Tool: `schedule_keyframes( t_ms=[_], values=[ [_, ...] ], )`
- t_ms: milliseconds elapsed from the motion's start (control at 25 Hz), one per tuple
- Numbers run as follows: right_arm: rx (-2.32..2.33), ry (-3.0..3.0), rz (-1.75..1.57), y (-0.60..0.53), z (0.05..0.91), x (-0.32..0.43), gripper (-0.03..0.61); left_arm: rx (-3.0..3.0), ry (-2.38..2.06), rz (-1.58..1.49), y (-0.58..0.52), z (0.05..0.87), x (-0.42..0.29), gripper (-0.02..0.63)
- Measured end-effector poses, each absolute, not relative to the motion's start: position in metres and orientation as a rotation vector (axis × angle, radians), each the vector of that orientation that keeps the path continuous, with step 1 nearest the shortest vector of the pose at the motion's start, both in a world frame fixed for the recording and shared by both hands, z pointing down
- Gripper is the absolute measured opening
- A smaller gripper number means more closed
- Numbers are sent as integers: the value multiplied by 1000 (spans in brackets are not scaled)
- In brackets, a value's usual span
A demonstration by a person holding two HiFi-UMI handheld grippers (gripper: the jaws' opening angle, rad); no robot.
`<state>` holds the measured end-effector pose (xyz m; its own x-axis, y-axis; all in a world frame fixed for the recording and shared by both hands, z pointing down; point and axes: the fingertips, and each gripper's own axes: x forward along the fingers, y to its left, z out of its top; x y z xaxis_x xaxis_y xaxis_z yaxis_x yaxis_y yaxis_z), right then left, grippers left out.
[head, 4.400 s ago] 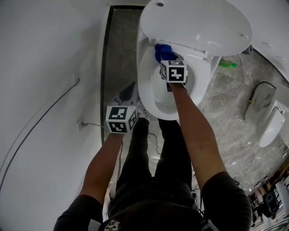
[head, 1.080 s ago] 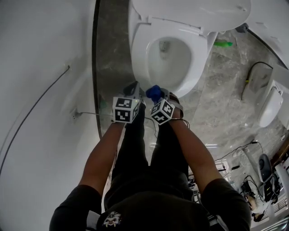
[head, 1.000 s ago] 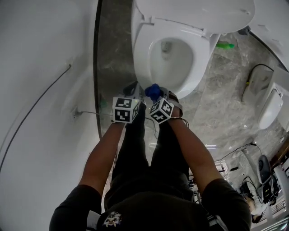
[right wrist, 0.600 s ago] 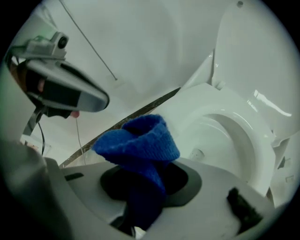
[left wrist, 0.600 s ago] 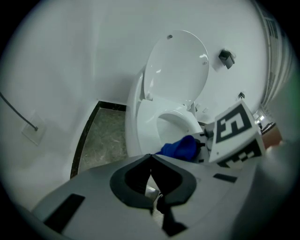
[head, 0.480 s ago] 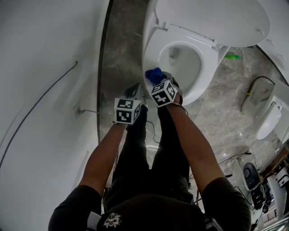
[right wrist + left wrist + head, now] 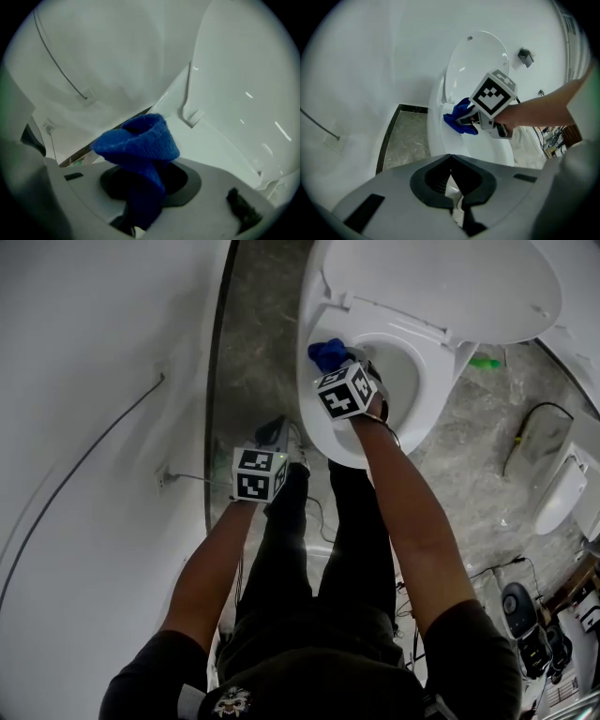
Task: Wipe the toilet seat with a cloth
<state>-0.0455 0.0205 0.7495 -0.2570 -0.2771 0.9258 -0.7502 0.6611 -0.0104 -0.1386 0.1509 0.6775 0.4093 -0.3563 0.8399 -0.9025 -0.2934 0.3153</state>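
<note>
Wiping left side of toilet seat (image 7: 319, 427) with blue cloth (image 7: 325, 352) pinched in right gripper (image 7: 335, 360).

Nearest, down by the knee and well apart from the bowl: left gripper (image 7: 452, 190), pressed together, nothing seen in the pinch. Probably parked there just to stay clear of the wiping arm. Further out, reaching over the front of the seat: right gripper clamped tight on one end of the cloth, loose bunch sticking out past the tips to serve as the wiping pad. Tilted steeply down, likely to push the bunch onto the seat surface. Cloth on the left rim, close to the hinge end; contact looks likely, not certain. Beyond: lid (image 7: 441, 287) standing raised, so whole seat ring open to reach. Right rim and front apparently not yet under the cloth.
</note>
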Motion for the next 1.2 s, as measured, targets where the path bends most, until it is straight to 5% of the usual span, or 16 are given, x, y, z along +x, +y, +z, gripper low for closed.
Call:
schedule_keyframes(
  t_ms=[400, 1200],
  values=[
    [1042, -1873, 639, -41, 718, -19, 109, 1872, -1120, 804, 148, 655, -136, 9],
    [1651, -2065, 406, 184, 361, 54, 100, 2288, -1110, 549, 130, 403, -78, 11]
  ],
)
